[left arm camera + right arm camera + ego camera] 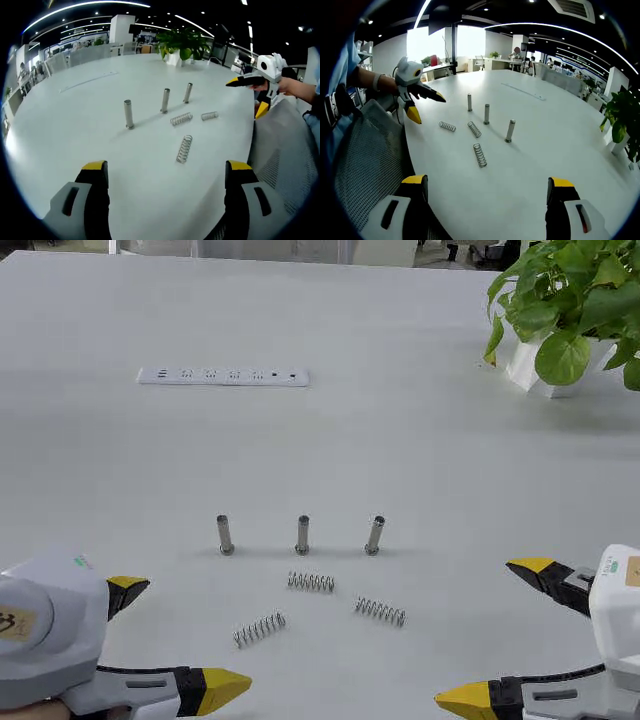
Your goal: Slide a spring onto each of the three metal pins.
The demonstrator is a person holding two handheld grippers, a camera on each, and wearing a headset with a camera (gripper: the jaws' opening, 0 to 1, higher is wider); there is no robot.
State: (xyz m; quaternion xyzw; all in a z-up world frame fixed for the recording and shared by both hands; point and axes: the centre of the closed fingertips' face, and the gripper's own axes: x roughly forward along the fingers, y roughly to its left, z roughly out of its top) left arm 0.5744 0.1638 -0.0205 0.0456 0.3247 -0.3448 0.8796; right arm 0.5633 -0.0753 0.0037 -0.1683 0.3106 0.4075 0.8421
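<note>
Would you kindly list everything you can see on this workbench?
Upright silver metal pins: three, silver, in a row mid-table.
Silver coil springs: three, silver, lying before the pins.
White power strip: one, white, far left.
Leafy potted plant: one, green in white pot, far right corner.
Workbench table: one, pale grey.
Left gripper: one, white, yellow tips, open, near left.
Right gripper: one, same colours, open, near right.

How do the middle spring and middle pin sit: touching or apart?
Apart. Head view shows a clear gap between the middle spring and the middle pin.
</note>
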